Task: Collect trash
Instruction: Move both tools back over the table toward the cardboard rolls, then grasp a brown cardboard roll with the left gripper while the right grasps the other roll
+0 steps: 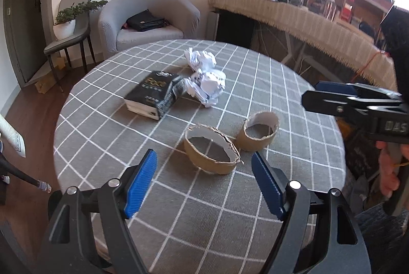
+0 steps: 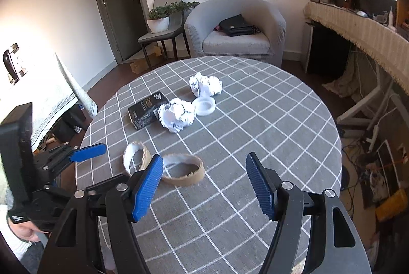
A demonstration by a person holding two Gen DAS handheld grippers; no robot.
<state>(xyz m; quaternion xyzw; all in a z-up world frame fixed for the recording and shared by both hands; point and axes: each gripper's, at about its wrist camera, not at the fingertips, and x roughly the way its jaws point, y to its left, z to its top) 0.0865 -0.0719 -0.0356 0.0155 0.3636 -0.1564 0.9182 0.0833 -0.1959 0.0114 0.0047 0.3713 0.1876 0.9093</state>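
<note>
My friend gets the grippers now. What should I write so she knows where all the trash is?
Left gripper: open, empty.
Right gripper: open, empty.
On the checked table: two cardboard rings nearest, black box, two paper balls and a white lid farther back.
Done: nothing picked up.
Left: collect all of it. No bin is in view.

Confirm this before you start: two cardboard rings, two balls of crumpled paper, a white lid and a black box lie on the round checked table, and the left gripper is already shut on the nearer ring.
One thing is wrong: the left gripper is not shut on the nearer cardboard ring. The left wrist view shows its jaws open and empty, short of the ring. The rest stands.
</note>
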